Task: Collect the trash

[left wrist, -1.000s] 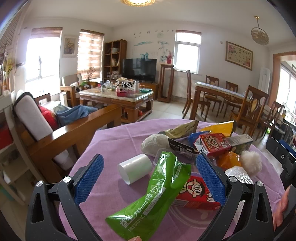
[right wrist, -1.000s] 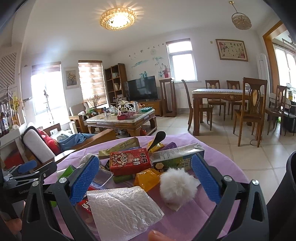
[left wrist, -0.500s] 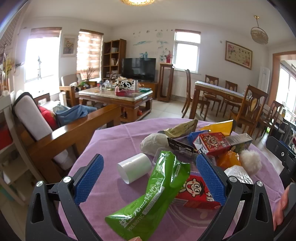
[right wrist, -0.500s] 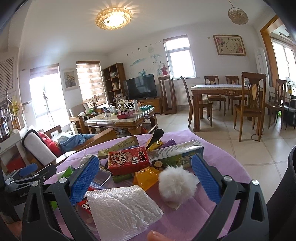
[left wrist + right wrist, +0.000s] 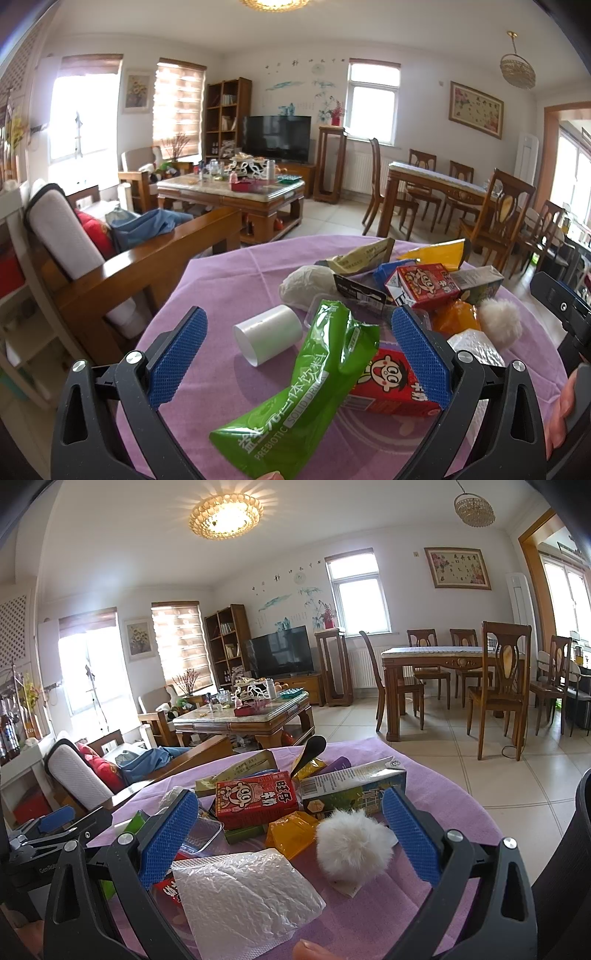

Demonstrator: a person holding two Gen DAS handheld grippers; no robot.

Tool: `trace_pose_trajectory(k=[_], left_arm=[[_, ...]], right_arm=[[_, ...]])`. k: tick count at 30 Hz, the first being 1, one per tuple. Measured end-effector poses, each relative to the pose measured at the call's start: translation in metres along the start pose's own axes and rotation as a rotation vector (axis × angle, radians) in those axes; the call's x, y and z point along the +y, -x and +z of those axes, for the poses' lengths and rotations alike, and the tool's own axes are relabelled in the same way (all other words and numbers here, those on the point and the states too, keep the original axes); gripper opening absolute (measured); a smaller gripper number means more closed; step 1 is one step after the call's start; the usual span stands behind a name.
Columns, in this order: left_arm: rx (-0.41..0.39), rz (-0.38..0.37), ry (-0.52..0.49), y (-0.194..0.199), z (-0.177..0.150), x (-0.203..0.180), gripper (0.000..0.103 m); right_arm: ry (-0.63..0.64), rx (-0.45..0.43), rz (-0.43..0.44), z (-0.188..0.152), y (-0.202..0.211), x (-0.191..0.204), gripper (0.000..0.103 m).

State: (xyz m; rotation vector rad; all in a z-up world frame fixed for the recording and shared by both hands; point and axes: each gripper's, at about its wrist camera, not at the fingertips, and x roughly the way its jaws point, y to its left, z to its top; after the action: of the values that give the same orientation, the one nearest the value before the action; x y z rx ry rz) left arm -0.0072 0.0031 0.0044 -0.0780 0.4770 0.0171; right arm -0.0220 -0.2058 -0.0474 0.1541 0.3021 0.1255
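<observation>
Wrappers crowd the purple tablecloth; both hand-held grippers, left and right, hover spread, pinching nothing.

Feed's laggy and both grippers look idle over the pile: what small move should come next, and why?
Probably ease the left gripper down and close on the green pouch. Its fingers are open, the pouch lies between them atop the red carton, nearest and unobstructed. The right gripper is open too.
</observation>
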Motion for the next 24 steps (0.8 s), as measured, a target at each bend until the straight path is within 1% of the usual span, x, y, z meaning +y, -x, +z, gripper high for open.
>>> trace_pose_trajectory(k=[20, 22, 24], left_arm=[[0.0, 0.0, 0.001, 0.0, 0.0, 0.0, 0.099], [0.002, -0.023, 0.019, 0.002, 0.001, 0.004, 0.099], [0.047, -0.097, 0.017, 0.0, 0.003, 0.014, 0.099]], right_arm=[[-0.007, 0.005, -0.001, 0.002, 0.001, 0.0, 0.099], [-0.009, 0.008, 0.0, 0.002, 0.001, 0.0, 0.099], [-0.038, 0.041, 0.034, 0.001, -0.003, -0.007, 0.099]])
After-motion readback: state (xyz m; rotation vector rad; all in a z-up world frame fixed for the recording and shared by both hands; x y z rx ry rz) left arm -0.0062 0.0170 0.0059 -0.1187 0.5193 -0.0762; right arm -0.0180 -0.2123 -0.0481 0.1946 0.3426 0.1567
